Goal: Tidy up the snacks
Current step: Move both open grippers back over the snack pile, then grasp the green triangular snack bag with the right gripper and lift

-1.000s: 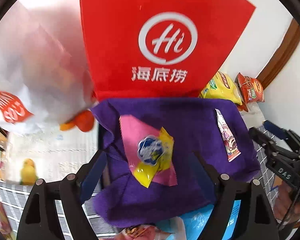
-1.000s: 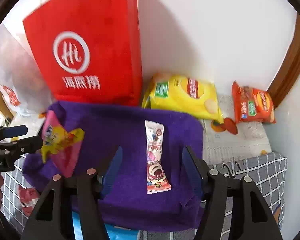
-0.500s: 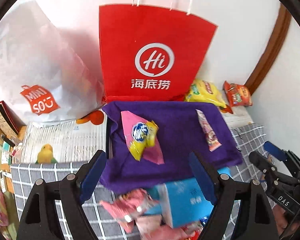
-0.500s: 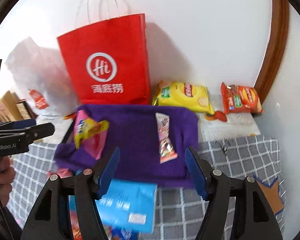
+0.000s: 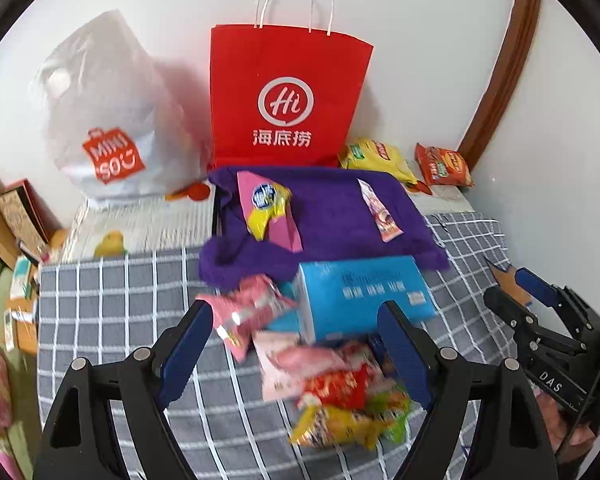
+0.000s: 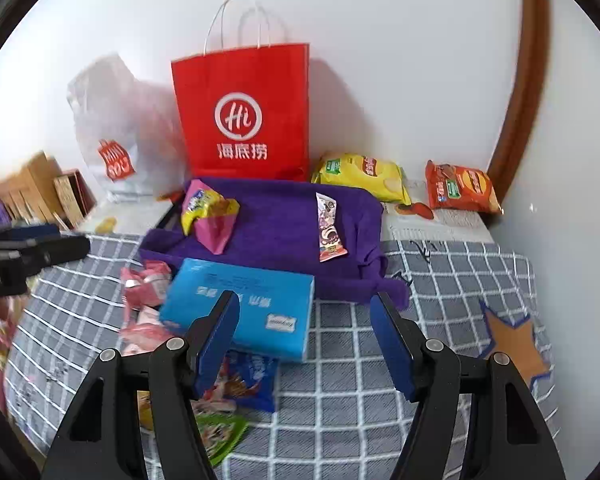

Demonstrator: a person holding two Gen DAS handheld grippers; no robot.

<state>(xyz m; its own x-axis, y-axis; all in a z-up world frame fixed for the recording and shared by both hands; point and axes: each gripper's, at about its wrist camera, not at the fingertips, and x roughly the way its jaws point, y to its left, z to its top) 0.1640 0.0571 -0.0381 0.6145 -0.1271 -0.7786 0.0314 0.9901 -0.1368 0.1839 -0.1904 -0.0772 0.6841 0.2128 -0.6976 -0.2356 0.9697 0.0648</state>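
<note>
A purple cloth (image 5: pixel 332 216) (image 6: pixel 284 224) lies on the checked table. On it lie a pink and yellow packet (image 5: pixel 266 204) (image 6: pixel 208 212) and a slim pink bar (image 5: pixel 378 212) (image 6: pixel 330 228). In front is a blue box (image 5: pixel 364 296) (image 6: pixel 240 304) beside a heap of loose snack packets (image 5: pixel 324 384) (image 6: pixel 148 304). My left gripper (image 5: pixel 296 344) is open and empty above the heap. My right gripper (image 6: pixel 304 332) is open and empty over the box's near edge; it also shows in the left wrist view (image 5: pixel 540 320).
A red paper bag (image 5: pixel 288 96) (image 6: pixel 244 116) and a white plastic bag (image 5: pixel 104 120) (image 6: pixel 120 128) stand against the wall. A yellow chip bag (image 6: pixel 360 176) and an orange packet (image 6: pixel 460 188) lie at the back right. Boxes (image 6: pixel 40 196) stand at the left.
Both grippers have pulled back and up from the purple cloth, both still open and empty. The blue box and the heap of packets have come into view in front.
</note>
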